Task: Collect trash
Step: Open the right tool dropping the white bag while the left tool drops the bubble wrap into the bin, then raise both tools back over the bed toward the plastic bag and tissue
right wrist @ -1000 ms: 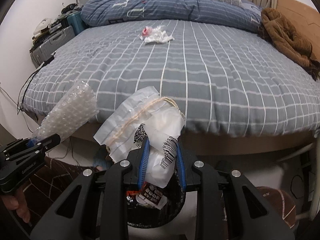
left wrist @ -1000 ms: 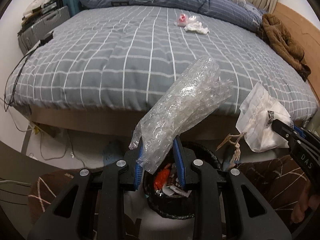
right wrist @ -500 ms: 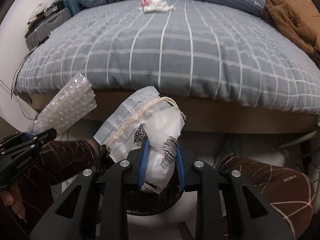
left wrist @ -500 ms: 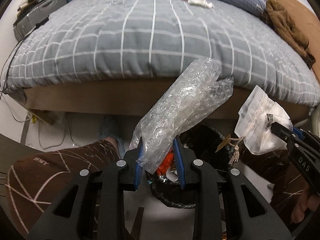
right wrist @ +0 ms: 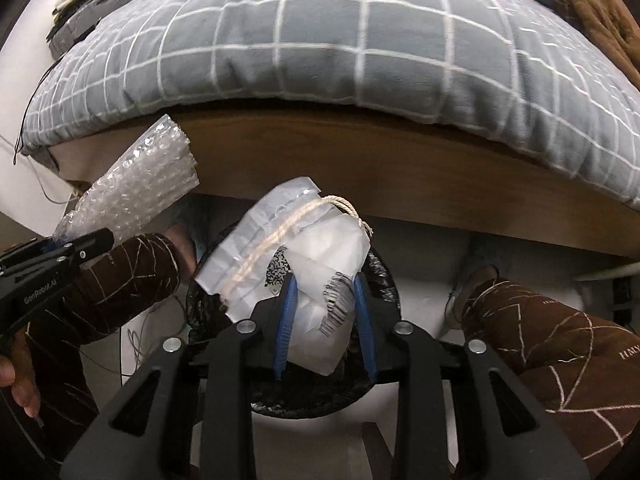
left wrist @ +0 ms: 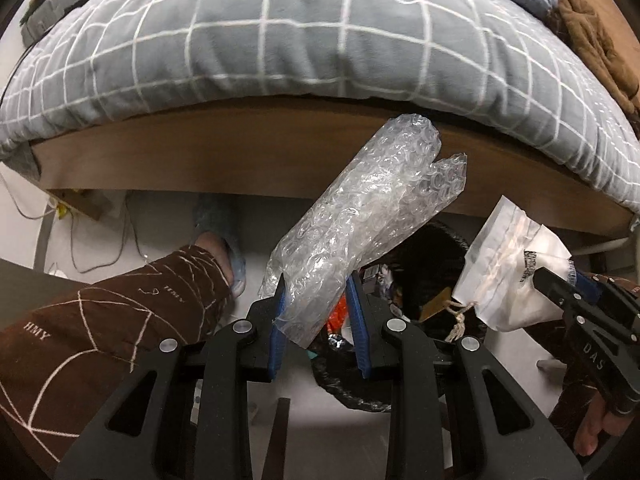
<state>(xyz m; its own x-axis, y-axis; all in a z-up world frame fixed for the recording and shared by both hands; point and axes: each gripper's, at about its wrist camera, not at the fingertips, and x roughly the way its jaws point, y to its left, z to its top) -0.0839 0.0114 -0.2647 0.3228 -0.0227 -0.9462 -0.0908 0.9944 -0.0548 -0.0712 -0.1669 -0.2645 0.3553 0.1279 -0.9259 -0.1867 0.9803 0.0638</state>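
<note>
Here both hands hang over the round bin lined with a black plastic bag (right wrist: 384,288), which stands on the pale floor at the foot of the wooden bed frame (left wrist: 240,152), so that whatever is released should fall straight in.

The left gripper (left wrist: 316,320) is pinched tight on the lower end of a crumpled sheet of clear bubble wrap (left wrist: 372,216); the sheet slants up toward one o'clock from the blue pads. The bin mouth lies just past these fingers, toward two o'clock, with scraps of red and silver wrapper showing inside.

The right gripper (right wrist: 324,320) has a white plastic mailer bag with a barcode label and a twine cord (right wrist: 304,248) between its pads, and its jaws are opening, probably to let the bag drop. The bag leans up toward eleven o'clock, and the bin sits directly behind and beneath it.

The grey quilt with white checks (right wrist: 360,48) hangs over the frame at twelve o'clock.
</note>
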